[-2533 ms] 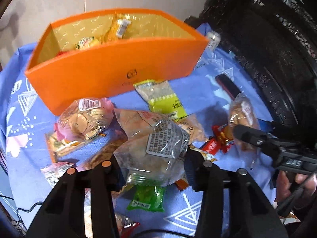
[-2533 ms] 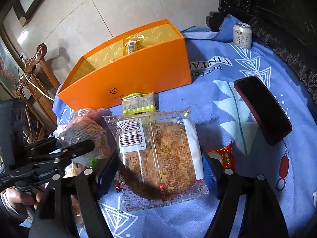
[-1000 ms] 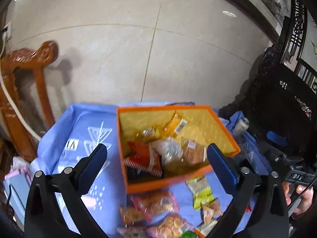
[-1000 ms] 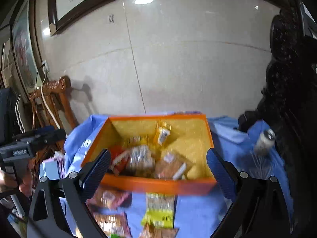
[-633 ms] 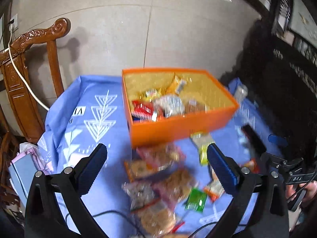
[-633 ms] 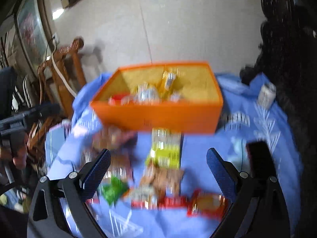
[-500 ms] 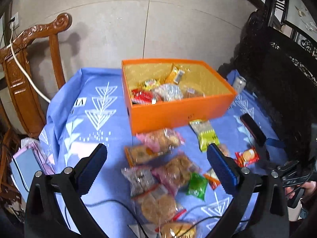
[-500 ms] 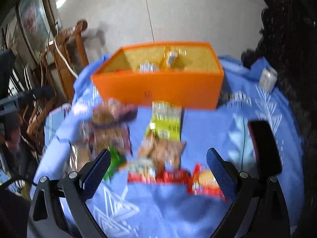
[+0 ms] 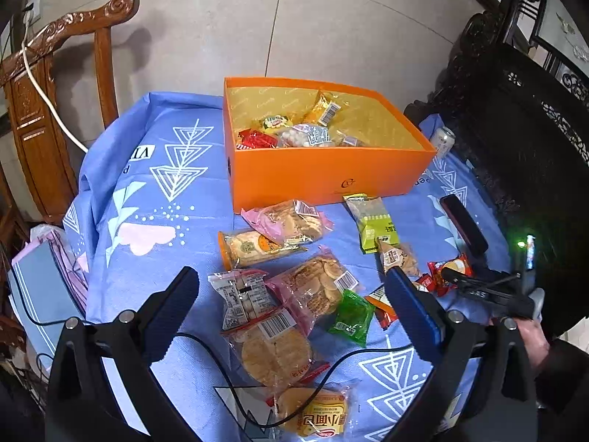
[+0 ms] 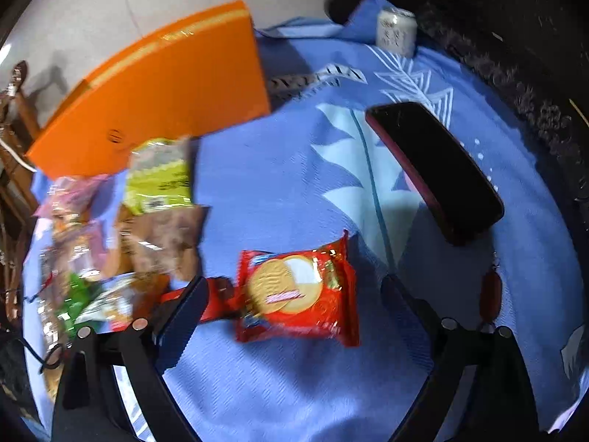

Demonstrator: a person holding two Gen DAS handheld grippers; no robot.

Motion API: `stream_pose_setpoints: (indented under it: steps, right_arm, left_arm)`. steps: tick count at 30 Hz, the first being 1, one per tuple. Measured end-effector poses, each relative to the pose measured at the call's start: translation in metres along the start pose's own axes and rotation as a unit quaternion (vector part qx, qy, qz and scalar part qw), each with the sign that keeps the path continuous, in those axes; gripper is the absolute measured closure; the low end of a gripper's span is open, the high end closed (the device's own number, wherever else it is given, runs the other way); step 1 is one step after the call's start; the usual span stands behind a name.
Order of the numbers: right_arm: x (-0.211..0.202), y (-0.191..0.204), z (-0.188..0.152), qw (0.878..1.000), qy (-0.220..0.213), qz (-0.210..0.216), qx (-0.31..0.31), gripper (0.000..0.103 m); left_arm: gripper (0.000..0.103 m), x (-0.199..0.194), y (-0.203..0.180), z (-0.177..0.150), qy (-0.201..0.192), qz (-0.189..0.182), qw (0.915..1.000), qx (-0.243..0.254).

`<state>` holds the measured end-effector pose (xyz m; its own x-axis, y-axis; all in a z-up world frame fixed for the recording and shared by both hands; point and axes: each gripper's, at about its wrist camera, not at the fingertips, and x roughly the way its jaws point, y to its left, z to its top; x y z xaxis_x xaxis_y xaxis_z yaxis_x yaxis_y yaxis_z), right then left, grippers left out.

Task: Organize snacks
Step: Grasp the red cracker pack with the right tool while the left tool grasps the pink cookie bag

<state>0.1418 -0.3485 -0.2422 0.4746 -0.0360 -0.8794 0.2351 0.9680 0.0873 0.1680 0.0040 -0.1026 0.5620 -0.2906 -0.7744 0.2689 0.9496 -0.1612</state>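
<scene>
An orange box (image 9: 324, 176) with several snack packs inside stands on the blue cloth (image 9: 147, 199); it also shows in the right wrist view (image 10: 154, 99). Loose snack packs lie in front of it, among them a pink cracker bag (image 9: 316, 291) and a round-cake pack (image 9: 272, 350). My left gripper (image 9: 294, 313) is open and empty, held above these packs. My right gripper (image 10: 294, 316) is open and low over the cloth, with a red biscuit pack (image 10: 298, 294) lying between its fingers. A green-yellow pack (image 10: 158, 180) lies by the box.
A black phone (image 10: 434, 169) with a red charm (image 10: 491, 300) lies on the right of the cloth. A drink can (image 10: 395, 31) stands at the far corner. A wooden chair (image 9: 48, 84) stands at the left and dark carved furniture (image 9: 515, 129) at the right. A black cable (image 9: 235, 379) crosses the near cloth.
Both grippers let go of their packs into the box and drew back. The left now hangs over the loose pile. The right has dropped low around the red biscuit pack.
</scene>
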Motion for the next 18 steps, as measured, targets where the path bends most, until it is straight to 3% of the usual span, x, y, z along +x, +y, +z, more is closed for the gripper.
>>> stream_pose_setpoints:
  steps: [3,5,10,15,16,18]
  right_arm:
    - [0.009,0.005,-0.004,0.999,0.002,-0.025,-0.027,0.026]
    - [0.006,0.01,-0.005,0.998,-0.006,-0.034,-0.046,0.05]
    - [-0.008,0.006,-0.003,0.999,-0.015,-0.031,-0.035,0.058]
    - [-0.045,0.01,0.0,0.998,-0.055,-0.002,-0.018,0.066]
    - [-0.05,0.01,0.001,0.998,-0.06,0.003,-0.016,0.079]
    - [-0.06,0.016,0.005,0.997,-0.071,0.02,-0.014,0.08]
  left_arm:
    - [0.004,0.001,0.004,0.001,0.0,0.008,1.0,0.001]
    - [0.004,0.005,0.01,0.001,0.007,0.015,0.9999,-0.003]
    - [0.004,0.022,0.019,0.0,0.022,0.021,0.9995,-0.006]
    - [0.004,0.049,0.02,0.007,0.04,0.006,0.9992,-0.003]
    - [0.004,0.055,0.02,0.009,0.043,0.003,0.999,-0.007]
    - [0.004,0.07,0.017,0.015,0.049,-0.005,0.9986,-0.018]
